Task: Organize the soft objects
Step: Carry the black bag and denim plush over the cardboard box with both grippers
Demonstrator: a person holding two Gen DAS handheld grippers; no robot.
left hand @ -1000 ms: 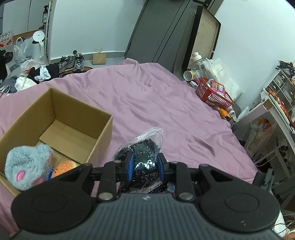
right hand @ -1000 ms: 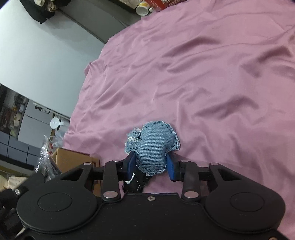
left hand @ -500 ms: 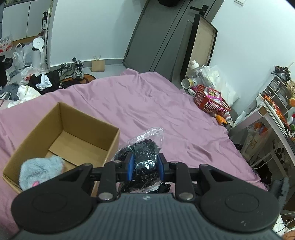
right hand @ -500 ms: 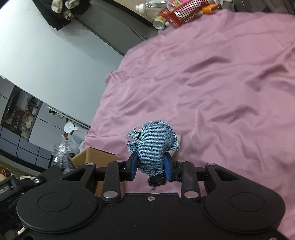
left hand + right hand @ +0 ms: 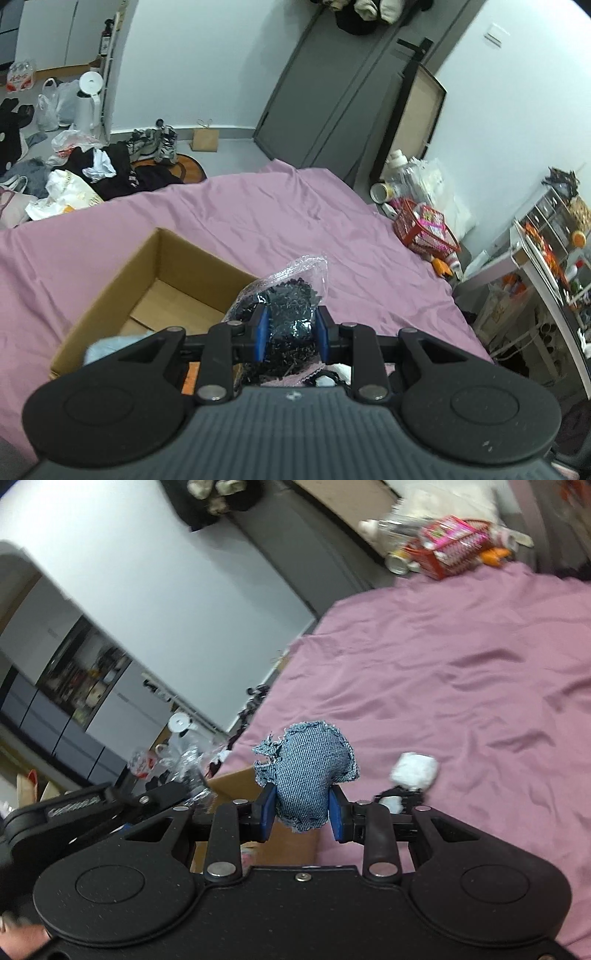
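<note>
My left gripper (image 5: 290, 334) is shut on a clear plastic bag of black fabric (image 5: 286, 301), held above the pink bed sheet (image 5: 258, 218) just right of the open cardboard box (image 5: 162, 273). A pale grey plush (image 5: 107, 347) and an orange item (image 5: 192, 376) peek from the box behind my fingers. My right gripper (image 5: 301, 812) is shut on a blue denim stuffed pouch (image 5: 306, 771), lifted over the sheet (image 5: 461, 686). The box corner (image 5: 236, 779) shows just behind the pouch. A small white soft object (image 5: 413, 771) lies on the sheet to its right.
Clothes, bags and shoes (image 5: 88, 166) litter the floor beyond the bed's far edge. A red basket of packets (image 5: 424, 229) stands at the bed's right side, near a cluttered shelf (image 5: 550, 236). The left gripper's body (image 5: 74, 808) shows at the right view's left.
Both grippers have risen and tilted upward, keeping their loads. The box now sits lower and closer under them, with the grey plush mostly hidden behind the left gripper.
</note>
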